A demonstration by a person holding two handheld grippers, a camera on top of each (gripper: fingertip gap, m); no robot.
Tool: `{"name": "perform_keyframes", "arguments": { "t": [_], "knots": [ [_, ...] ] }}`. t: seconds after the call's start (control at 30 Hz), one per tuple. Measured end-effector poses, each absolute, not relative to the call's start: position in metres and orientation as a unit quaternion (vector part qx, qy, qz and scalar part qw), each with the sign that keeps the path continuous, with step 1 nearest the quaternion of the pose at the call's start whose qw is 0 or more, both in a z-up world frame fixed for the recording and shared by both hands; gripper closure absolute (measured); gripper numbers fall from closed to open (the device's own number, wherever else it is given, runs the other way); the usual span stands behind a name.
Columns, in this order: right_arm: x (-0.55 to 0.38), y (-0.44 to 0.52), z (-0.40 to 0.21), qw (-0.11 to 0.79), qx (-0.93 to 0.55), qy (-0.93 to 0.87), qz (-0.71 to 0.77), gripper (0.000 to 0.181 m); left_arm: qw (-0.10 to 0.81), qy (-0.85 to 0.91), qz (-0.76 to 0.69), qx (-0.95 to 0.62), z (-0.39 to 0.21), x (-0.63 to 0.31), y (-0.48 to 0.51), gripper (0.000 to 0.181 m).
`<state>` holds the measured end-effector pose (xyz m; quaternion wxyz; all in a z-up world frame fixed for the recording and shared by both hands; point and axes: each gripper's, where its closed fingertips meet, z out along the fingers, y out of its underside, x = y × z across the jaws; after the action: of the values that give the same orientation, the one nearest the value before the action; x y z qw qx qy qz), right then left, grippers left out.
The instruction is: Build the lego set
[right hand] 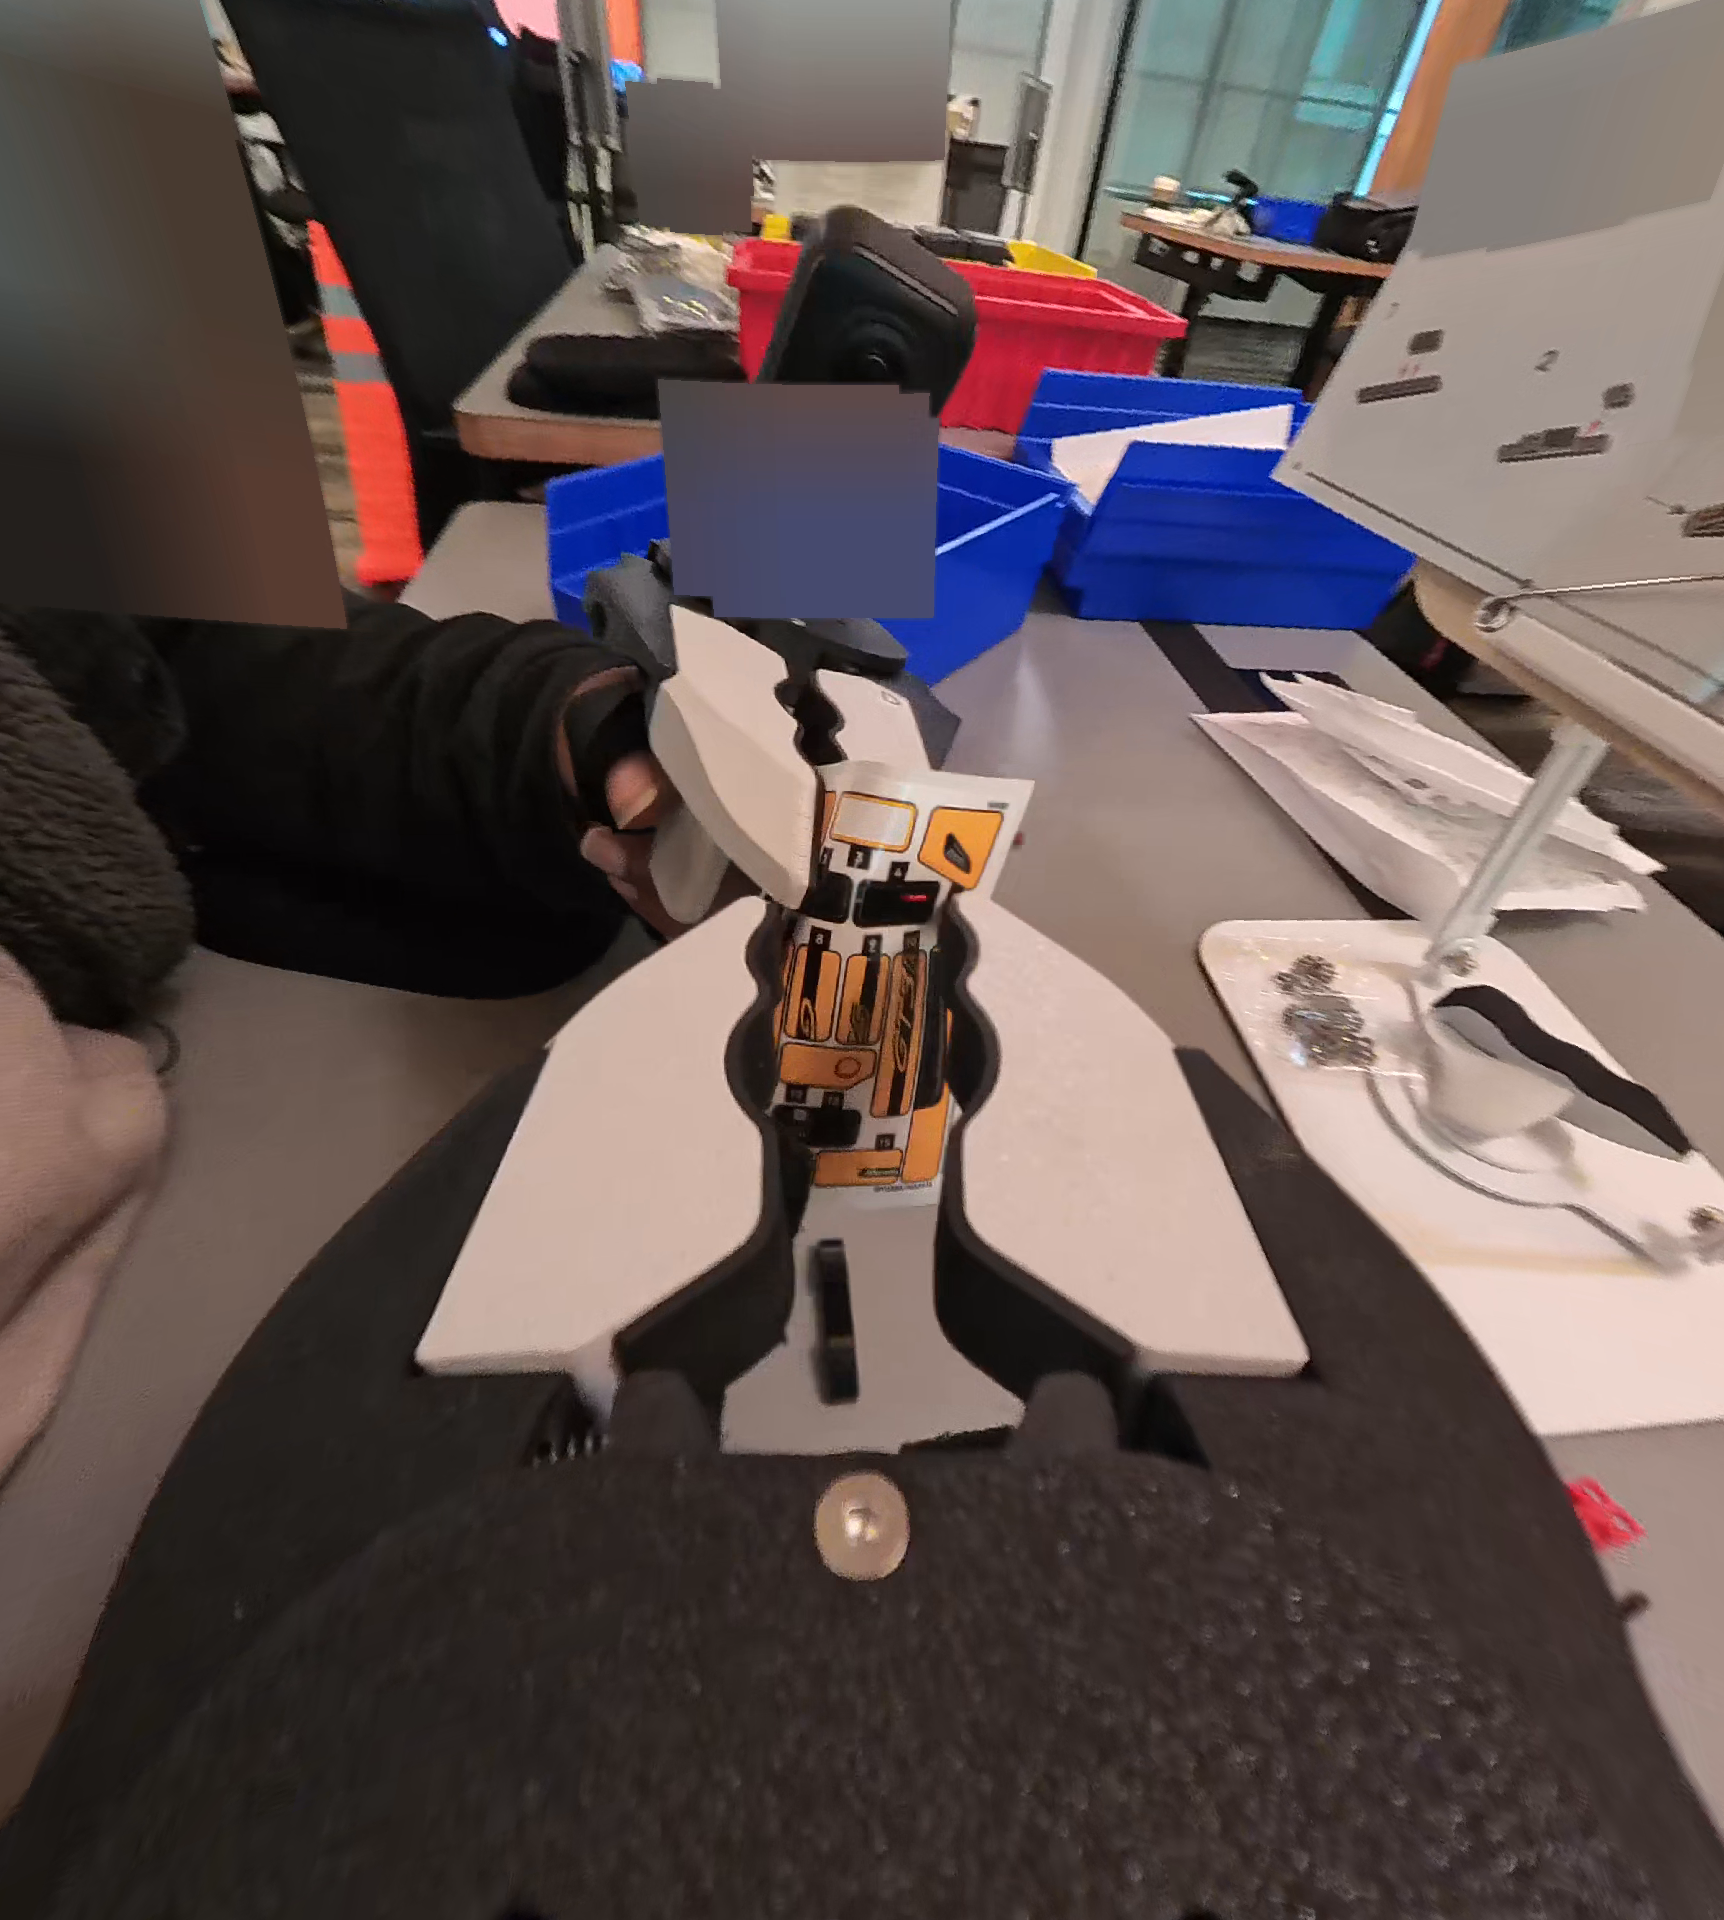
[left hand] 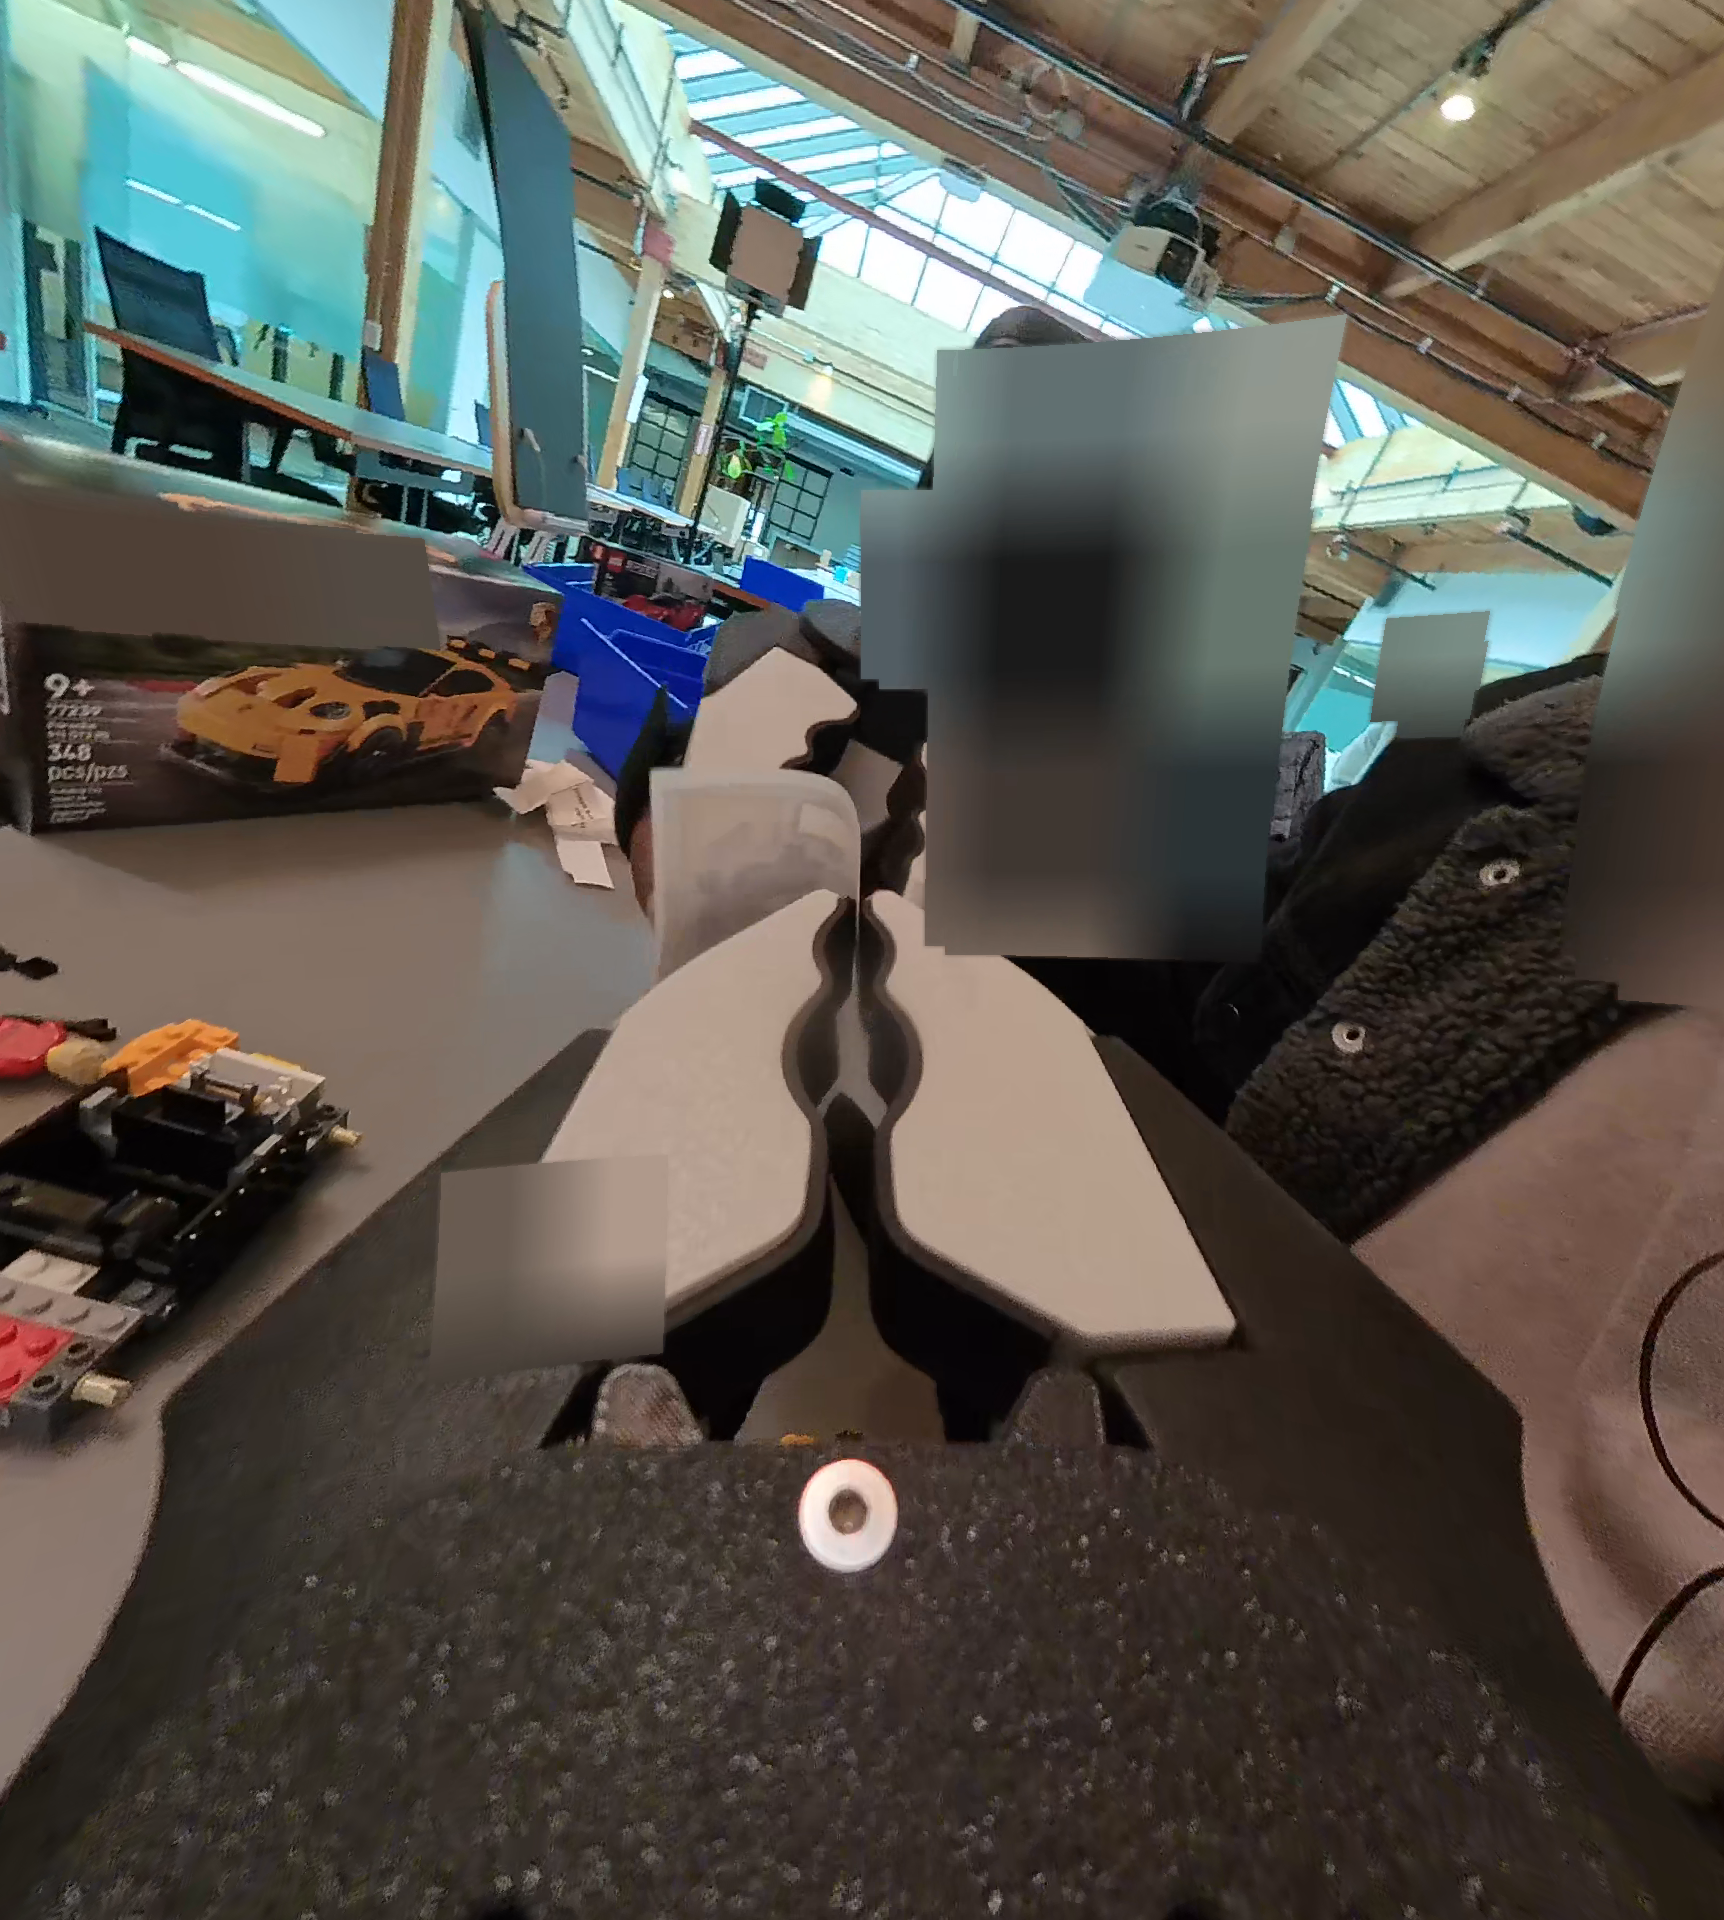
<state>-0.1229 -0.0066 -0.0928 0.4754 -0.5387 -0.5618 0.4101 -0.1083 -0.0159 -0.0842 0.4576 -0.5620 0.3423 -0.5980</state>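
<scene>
The sticker sheet [right hand: 868,997] is up in the air between the two claws, well above the grey worktop [left hand: 318,935]. The left claw [left hand: 853,920] is pinched tight on one edge of it. In its own view the jaws meet with only a thin sliver between them, and the sheet's pale back curls away to one side. The right claw [right hand: 858,920] has its jaws standing apart, with the printed orange-and-black face of the sheet bowed across the gap. I cannot tell whether the sheet's edges press on the pads or merely hang between them.

This looks like a featherweight thing, thin and floppy. It already curls under its own spring, so I'd expect it to flutter or fold if swung quickly. The glossy face is probably slick, and a hard pinch on a printed panel could crease or lift a decal. The plain margin, near a corner, seems the safest place to grip, which is roughly where the left claw has it. A second hold on the opposite margin would keep it flat.

The part-built car [left hand: 110,1174], black with red and grey plates, sits on the worktop off to the side, with the set's box [left hand: 245,707] beyond it.
</scene>
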Motion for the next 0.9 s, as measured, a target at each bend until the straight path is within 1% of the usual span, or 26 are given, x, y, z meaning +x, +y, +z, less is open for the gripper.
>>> {"name": "perform_keyframes", "arguments": {
  "t": [0.3, 0.6, 0.7, 0.83, 0.9],
  "knots": [
    [-0.1210, -0.0114, -0.0899, 0.468, -0.526, -0.564, 0.432, 0.165, 0.471, 0.360, -0.587, -0.551, -0.0835, -0.1108, -0.0175, 0.181],
    [-0.1179, -0.0094, -0.0888, 0.459, -0.527, -0.555, 0.450, 0.170, 0.479, 0.369, -0.568, -0.557, -0.0873, -0.1113, -0.0154, 0.181],
    [-0.1146, -0.0063, -0.0857, 0.455, -0.532, -0.543, 0.464, 0.176, 0.483, 0.376, -0.556, -0.562, -0.0898, -0.1105, -0.0147, 0.181],
    [-0.1148, -0.0055, -0.0894, 0.451, -0.536, -0.548, 0.456, 0.177, 0.487, 0.383, -0.548, -0.562, -0.0911, -0.1095, -0.0155, 0.181],
    [-0.1147, -0.0039, -0.0906, 0.453, -0.539, -0.549, 0.451, 0.173, 0.489, 0.385, -0.545, -0.562, -0.0913, -0.1093, -0.0159, 0.181]
  ]
}}
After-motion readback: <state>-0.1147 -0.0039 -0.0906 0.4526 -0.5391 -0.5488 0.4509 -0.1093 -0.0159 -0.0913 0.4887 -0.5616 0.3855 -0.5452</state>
